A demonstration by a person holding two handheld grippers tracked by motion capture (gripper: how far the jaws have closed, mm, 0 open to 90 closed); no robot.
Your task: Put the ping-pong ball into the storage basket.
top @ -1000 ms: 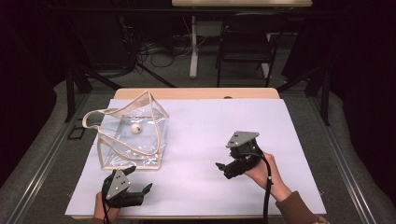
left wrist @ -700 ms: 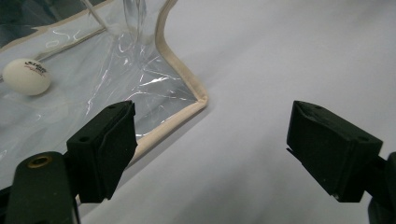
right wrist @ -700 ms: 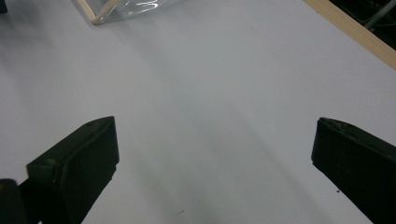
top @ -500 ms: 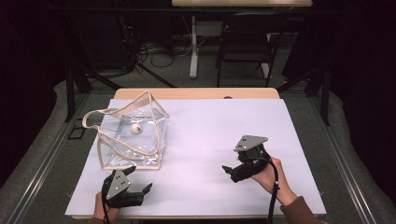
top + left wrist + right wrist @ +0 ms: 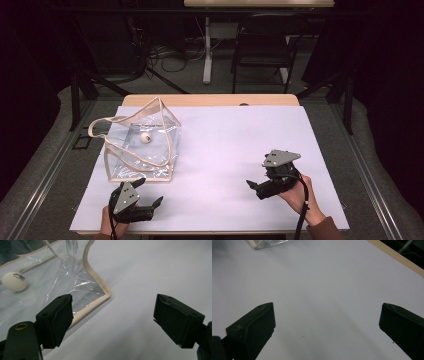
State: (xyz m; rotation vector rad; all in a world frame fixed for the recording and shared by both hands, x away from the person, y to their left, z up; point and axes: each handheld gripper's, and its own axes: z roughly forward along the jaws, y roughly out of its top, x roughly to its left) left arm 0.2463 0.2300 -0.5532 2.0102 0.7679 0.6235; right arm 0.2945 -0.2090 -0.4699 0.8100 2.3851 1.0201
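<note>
White surface (image 5: 225, 150) carries a clear bag (image 5: 142, 145) holding a ball (image 5: 145, 138). Left gripper (image 5: 145, 197), jaws apart, should approach the bag's trimmed corner squarely; right gripper (image 5: 255, 187), also agape, waits well apart.

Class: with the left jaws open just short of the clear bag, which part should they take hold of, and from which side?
Take the beige-trimmed near corner of the clear bag, coming in low from the person's side. That piped edge lies flat on the table facing the left gripper, thin enough to pinch; the ball sits farther inside.
</note>
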